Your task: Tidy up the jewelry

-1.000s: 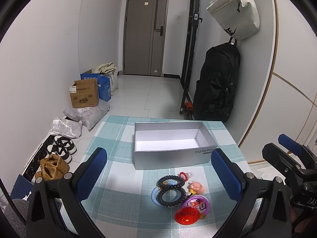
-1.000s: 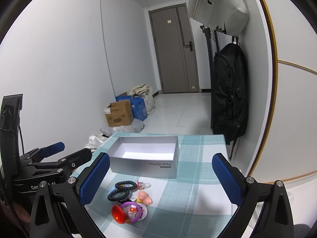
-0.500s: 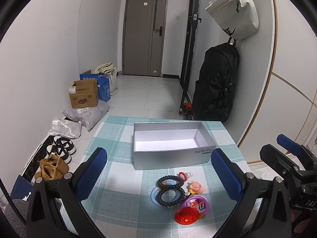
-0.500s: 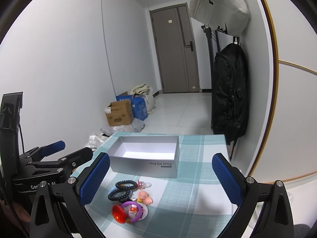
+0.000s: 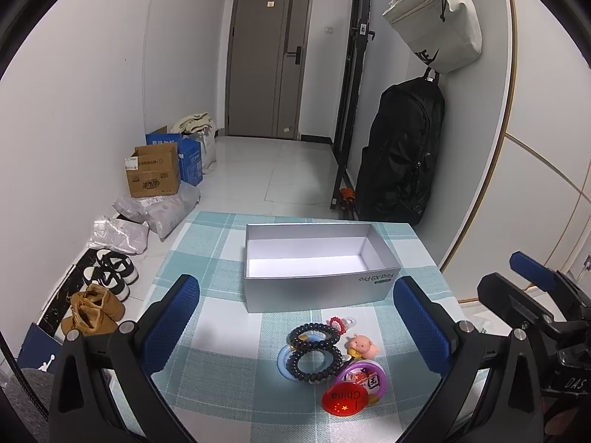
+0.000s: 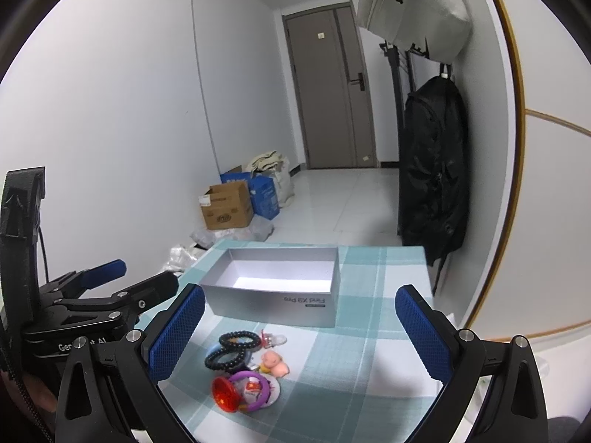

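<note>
A small heap of jewelry lies on the checked tablecloth (image 5: pixel 207 265) in front of an open silver box (image 5: pixel 317 288): two black bead bracelets (image 5: pixel 314 350), a blue ring under them, a pink pig charm (image 5: pixel 361 345), a purple ring (image 5: pixel 364 376), a red round badge (image 5: pixel 341 398) and a red-and-white charm (image 5: pixel 341 323). My left gripper (image 5: pixel 295 328) is open and empty above the heap. My right gripper (image 6: pixel 299 332) is open and empty; the heap (image 6: pixel 243 361) lies low and left of its middle, the box (image 6: pixel 273 288) beyond.
The table's far edge drops to a tiled floor with cardboard boxes (image 5: pixel 153 175), plastic bags and shoes (image 5: pixel 107 273) at the left. A black backpack (image 5: pixel 400 151) and a white bag (image 5: pixel 436 18) hang on the right wall.
Both grippers have barely shifted; the view has drifted very slightly. Nothing on the table has moved.
</note>
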`<state>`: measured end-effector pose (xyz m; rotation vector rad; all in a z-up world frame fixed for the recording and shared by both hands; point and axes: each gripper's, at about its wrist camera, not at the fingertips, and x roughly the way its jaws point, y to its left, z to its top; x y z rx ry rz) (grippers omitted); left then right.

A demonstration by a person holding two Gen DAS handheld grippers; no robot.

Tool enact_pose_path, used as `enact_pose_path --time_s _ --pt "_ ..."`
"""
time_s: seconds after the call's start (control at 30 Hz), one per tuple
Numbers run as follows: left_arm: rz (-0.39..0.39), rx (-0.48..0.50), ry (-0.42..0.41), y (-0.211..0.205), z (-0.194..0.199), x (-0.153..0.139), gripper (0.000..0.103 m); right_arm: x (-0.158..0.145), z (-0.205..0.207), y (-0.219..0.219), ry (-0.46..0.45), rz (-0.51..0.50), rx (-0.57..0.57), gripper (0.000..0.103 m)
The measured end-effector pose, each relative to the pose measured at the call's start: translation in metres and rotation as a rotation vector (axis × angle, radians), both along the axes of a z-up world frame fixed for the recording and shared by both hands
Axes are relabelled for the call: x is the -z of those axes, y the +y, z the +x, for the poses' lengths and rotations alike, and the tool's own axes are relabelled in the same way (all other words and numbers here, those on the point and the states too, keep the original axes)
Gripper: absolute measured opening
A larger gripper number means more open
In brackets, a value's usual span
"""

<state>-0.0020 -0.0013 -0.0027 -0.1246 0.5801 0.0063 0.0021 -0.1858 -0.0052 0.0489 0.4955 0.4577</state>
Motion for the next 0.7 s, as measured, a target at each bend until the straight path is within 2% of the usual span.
enact_pose_path --time_s 0.23,0.47,0.7 --pt "-0.029 0.043 0.077 0.003 0.001 0.013 0.102 0.002 0.004 -0.004 0.031 0.022 0.010 0.103" --pt "-0.116 0.148 0.259 -0.004 -0.001 0.041 0.102 0.005 0.013 -0.010 0.063 0.028 0.051 0.103" --pt "-0.083 0.211 0.400 -0.021 0.002 0.064 0.100 0.010 0.024 -0.018 0.111 0.034 0.093 0.103"
